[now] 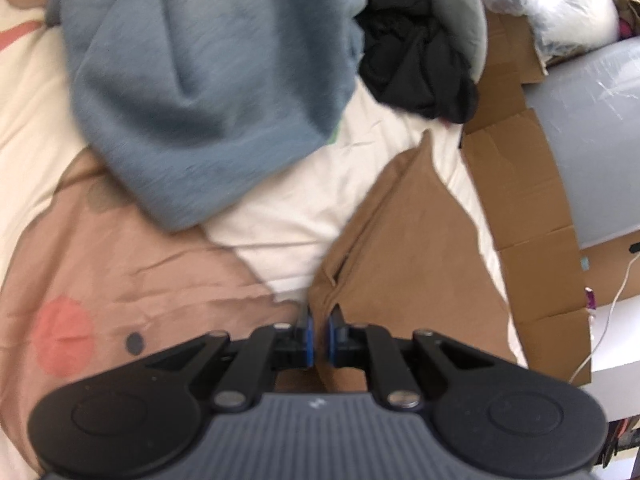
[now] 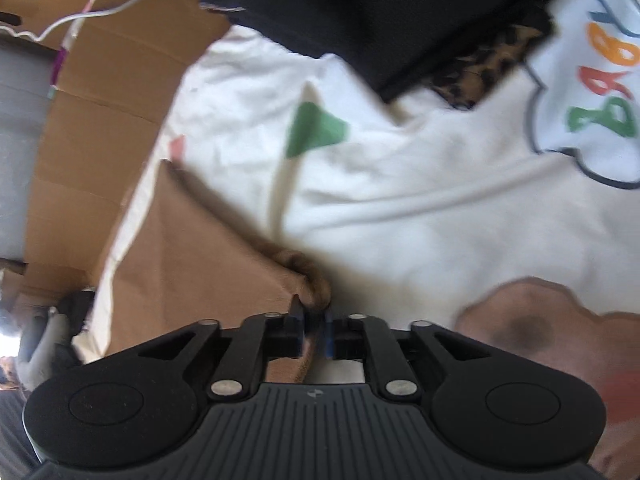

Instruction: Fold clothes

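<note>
Brown garment (image 1: 404, 240) flat on the bed, near its edge beside the cardboard. In the left wrist view, long axis from the near gripper up and away toward a pointed corner, which points at the black clothes pile (image 1: 416, 68). In the right wrist view the same brown garment (image 2: 200, 256) with a bunched, twisted edge at the near corner, and its far corner pointing up to the left.

Left gripper (image 1: 319, 338): fingers nearly together, pinched on the near edge of the garment. Right gripper (image 2: 312, 332): fingers close together, clamped on the bunched brown edge.

Under the garment, a white bed cover (image 1: 288, 216) with a big beige patch, a pink dot and a small dark dot. Blue-grey sweatshirt (image 1: 208, 92) heaped on the cover, well apart from the brown garment, to the upper left. Flattened cardboard (image 1: 524, 216) along the bed side, a grey panel (image 1: 592, 128) behind it, a white cable (image 1: 612, 308) hanging at the right.

Only in the right wrist view: green triangle (image 2: 316, 128) printed on the cover, coloured letters "BABY" (image 2: 608, 80) in a cloud outline, a folded black cloth (image 2: 384, 12) over a leopard-pattern piece (image 2: 484, 68). Only in the left wrist view: the sweatshirt and the black pile.
</note>
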Tool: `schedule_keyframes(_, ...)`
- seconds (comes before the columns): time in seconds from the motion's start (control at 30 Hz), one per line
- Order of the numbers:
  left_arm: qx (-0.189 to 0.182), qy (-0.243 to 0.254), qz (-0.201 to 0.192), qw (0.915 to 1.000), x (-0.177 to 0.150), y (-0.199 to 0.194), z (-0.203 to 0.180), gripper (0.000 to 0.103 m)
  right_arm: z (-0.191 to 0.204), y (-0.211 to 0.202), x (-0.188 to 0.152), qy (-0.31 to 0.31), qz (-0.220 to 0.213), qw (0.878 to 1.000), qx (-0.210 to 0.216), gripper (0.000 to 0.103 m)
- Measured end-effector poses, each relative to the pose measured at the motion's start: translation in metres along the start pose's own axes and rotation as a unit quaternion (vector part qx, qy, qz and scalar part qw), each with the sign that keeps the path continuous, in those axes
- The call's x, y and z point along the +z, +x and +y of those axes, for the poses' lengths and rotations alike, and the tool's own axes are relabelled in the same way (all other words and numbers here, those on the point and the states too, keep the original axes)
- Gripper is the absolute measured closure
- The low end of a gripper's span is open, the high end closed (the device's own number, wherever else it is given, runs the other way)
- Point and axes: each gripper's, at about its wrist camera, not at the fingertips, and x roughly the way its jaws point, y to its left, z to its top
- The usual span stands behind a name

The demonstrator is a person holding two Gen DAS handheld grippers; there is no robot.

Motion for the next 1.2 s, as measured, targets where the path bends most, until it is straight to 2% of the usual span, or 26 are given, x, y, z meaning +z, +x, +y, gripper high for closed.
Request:
schedule_keyframes(0.07, -0.001, 0.002, 0.000, 1.0000, 0.000, 0.002, 0.002, 0.095, -0.006, -0.011, 0.001, 0.002, -0.012, 1.000, -0.019, 0.089)
schedule_keyframes(0.13, -0.003, 0.004, 0.000, 1.0000, 0.001, 0.003, 0.003, 0.095, -0.005, -0.023, 0.004, -0.016, -0.019, 1.000, -0.015, 0.089)
schedule_keyframes(0.2, -0.006, 0.007, 0.001, 1.0000, 0.001, 0.003, 0.003, 0.095, 0.010, -0.035, 0.005, -0.072, -0.015, 0.997, 0.000, 0.089)
schedule_keyframes(0.33, -0.013, 0.006, 0.003, 0.9999, 0.000, 0.002, 0.006, 0.095, 0.055, -0.042, -0.007, -0.189, 0.020, 0.982, 0.025, 0.089)
schedule_keyframes(0.57, -0.022, 0.001, -0.001, 0.9997, -0.003, 0.000, 0.008, 0.094, 0.135, 0.000, -0.054, -0.315, 0.071, 0.945, 0.057, 0.089)
schedule_keyframes(0.87, -0.024, 0.009, -0.007, 0.9996, -0.005, -0.002, 0.005, 0.094, 0.215, 0.071, -0.135, -0.411, 0.144, 0.897, 0.074, 0.092)
schedule_keyframes(1.0, -0.029, 0.008, -0.009, 0.9995, -0.005, -0.001, 0.006, 0.094, 0.232, 0.090, -0.163, -0.443, 0.178, 0.877, 0.059, 0.093)
schedule_keyframes(1.1, -0.034, 0.005, -0.008, 0.9994, -0.006, 0.000, 0.009, 0.094, 0.231, 0.095, -0.178, -0.452, 0.193, 0.870, 0.043, 0.093)
schedule_keyframes(1.2, -0.038, -0.008, -0.007, 0.9992, -0.007, 0.002, 0.016, 0.086, 0.219, 0.096, -0.191, -0.455, 0.207, 0.866, 0.025, 0.094)
